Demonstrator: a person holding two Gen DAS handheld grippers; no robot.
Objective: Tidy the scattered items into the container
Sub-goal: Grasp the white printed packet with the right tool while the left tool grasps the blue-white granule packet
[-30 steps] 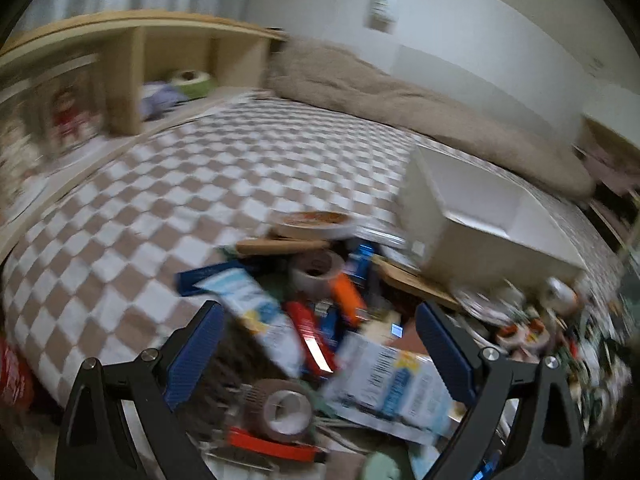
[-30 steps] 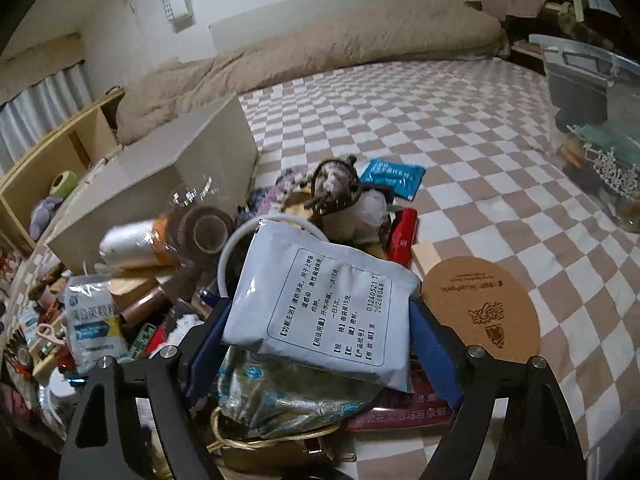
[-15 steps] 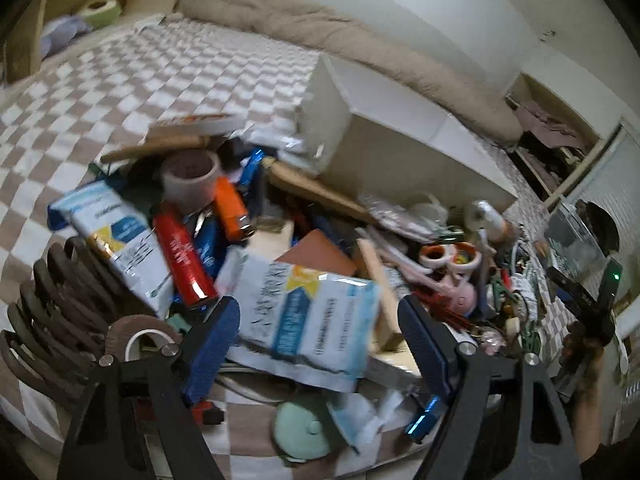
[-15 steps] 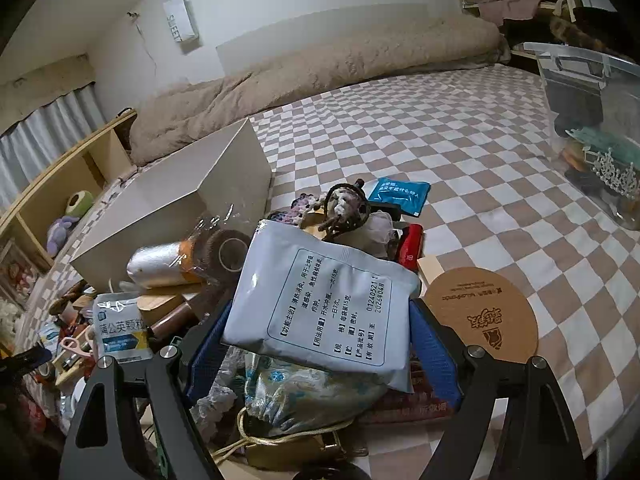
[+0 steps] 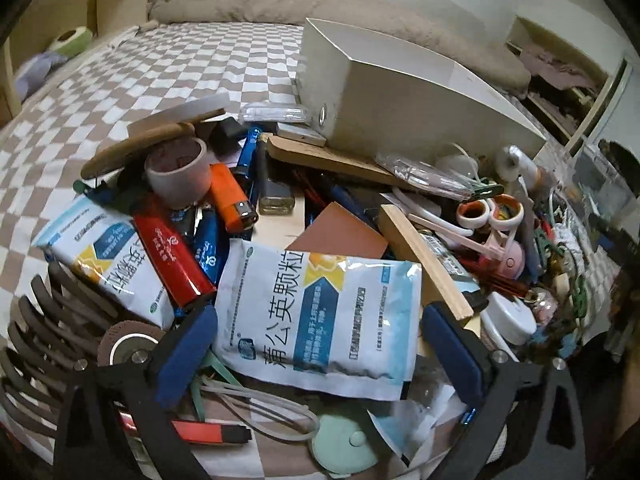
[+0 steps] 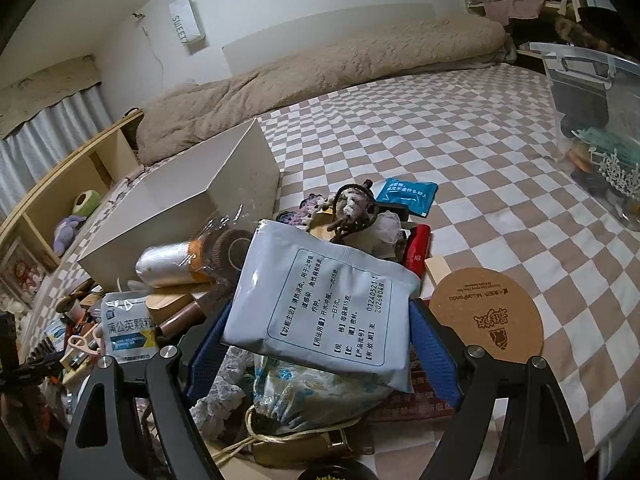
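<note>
My left tool [image 5: 318, 354] straddles the blue-and-white granule sachet [image 5: 320, 308] lying on top of the pile on the checked bed [image 5: 132, 80], its jaws opening wide with the sachet between them and neither pad pressing on it yet. I judge the clean move is to settle the pads on the sachet's two long edges, close squarely, and lift straight up so the wooden strip [image 5: 424, 264] and red packet [image 5: 172, 256] beside it stay put, then carry it to the white container [image 5: 400, 96] just behind the pile. My right tool [image 6: 318, 350] has a pale sachet [image 6: 324, 300] pinched across its width. I cannot see into the container, and what lies beneath either sachet is hidden.
</note>
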